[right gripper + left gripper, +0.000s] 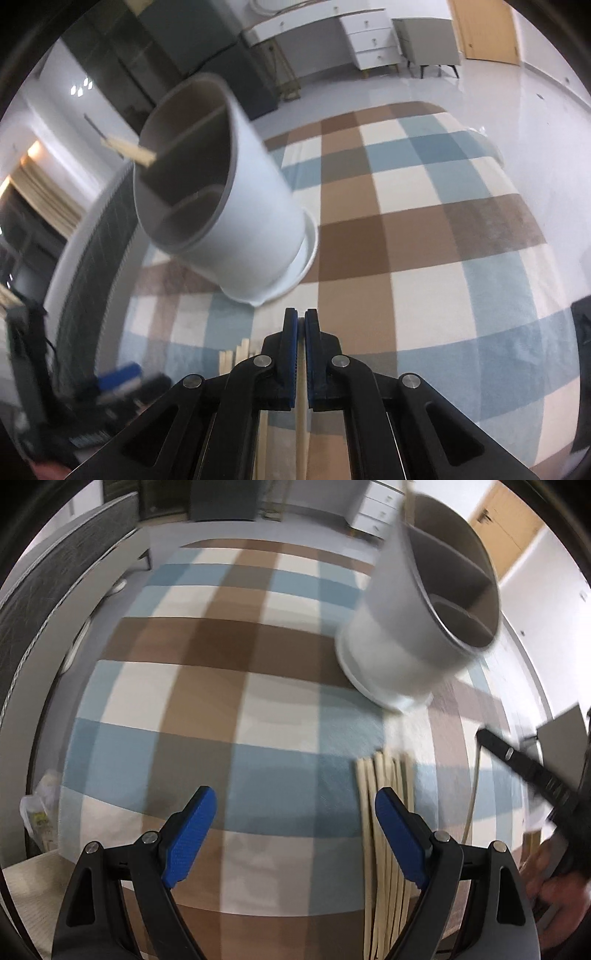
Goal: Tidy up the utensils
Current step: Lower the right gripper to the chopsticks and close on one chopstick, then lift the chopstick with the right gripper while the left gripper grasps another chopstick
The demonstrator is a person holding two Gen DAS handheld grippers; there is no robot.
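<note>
One broad checked cloth (pixel 229 686) in blue, brown and cream squares is covering the round table, and most of it is lying bare: the whole left and middle stretch in the left wrist view is offering open room. The table's pale rim (pixel 22 716) is curving down the left side, with grey floor and a white chest of drawers (pixel 373 37) lying beyond the far edge.

A tall white cylindrical utensil holder (pixel 236 206) with a grey divided inside is standing on its white saucer base near the cloth's edge, with one pale wooden chopstick (pixel 129 149) poking out over its rim.

A bundle of pale wooden chopsticks (pixel 384 849) is lying flat on the cloth in front of the holder, apart from it, ends pointing towards it.

The left gripper (pixel 295 834) is hanging spread wide over the cloth, nothing between its blue pads (pixel 190 836); its right finger is just over the bundle's edge.

The right gripper (pixel 304 354) is pressed together, pinching a single pale wooden stick (pixel 301 424) that is running back between its black arms, tip pointing towards the holder's base.
</note>
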